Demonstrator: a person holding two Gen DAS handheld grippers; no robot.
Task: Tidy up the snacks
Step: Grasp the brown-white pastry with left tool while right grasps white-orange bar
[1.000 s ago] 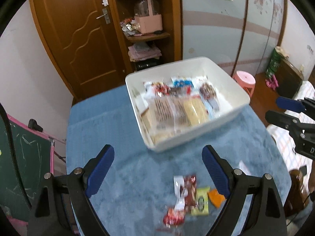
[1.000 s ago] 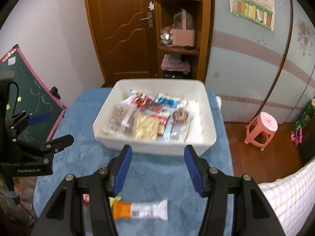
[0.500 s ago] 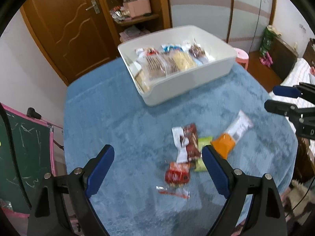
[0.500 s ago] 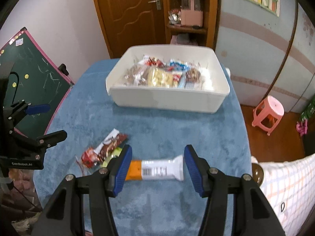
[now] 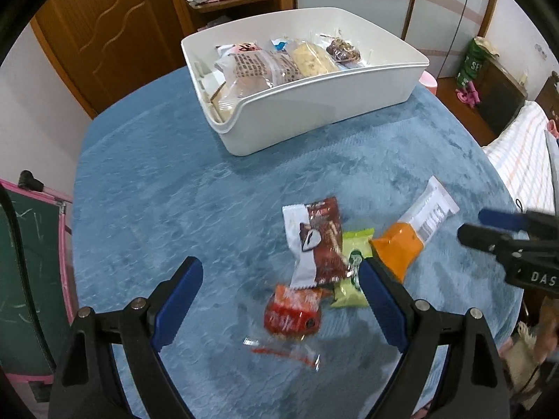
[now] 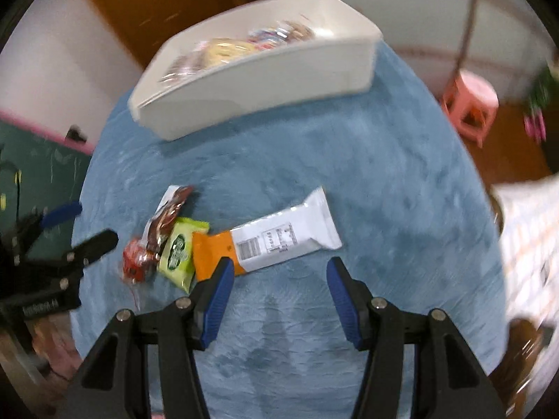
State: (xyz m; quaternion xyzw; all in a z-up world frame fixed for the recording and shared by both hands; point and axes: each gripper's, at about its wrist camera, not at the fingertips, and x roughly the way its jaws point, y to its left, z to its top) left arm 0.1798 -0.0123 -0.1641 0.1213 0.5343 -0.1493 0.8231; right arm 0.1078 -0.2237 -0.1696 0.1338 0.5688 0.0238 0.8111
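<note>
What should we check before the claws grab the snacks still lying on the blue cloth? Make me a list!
1. Left claw open, empty: ok.
2. Right claw open, empty: ok.
3. Red snack sits between the left claw's fingers: ok.
4. Orange-and-white bar lined up between the right claw's fingers: not ok, it lies just ahead.
5. White bin has free room: cannot tell.
6. Loose snacks separate: not ok, the brown packet overlaps the green packet.

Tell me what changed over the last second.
Both grippers dropped toward the loose snacks: the left gripper over the red packet, the right gripper near the orange-and-white bar. Nothing gripped; jaws open as before. Snacks and white bin stayed put.
</note>
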